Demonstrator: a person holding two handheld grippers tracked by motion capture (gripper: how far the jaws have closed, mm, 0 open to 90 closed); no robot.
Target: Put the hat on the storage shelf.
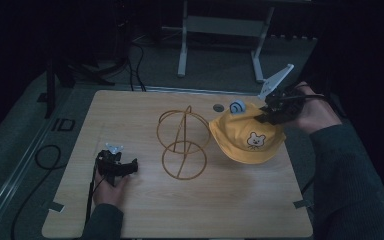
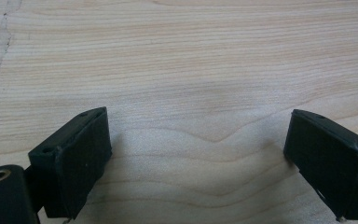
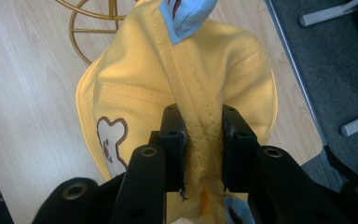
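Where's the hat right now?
In the high view, the hat is at the table's right side, just right of the wire stand, pinched at its top by the right gripper.

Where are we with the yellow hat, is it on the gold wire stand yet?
Done: the right gripper is shut on the yellow hat, pinching a fold of its fabric. In hand: the hat is held up beside the gold wire stand, its brim near the rings, not on it. Left, probably: carry it over the stand's top and release. The left gripper rests open over bare wooden table.
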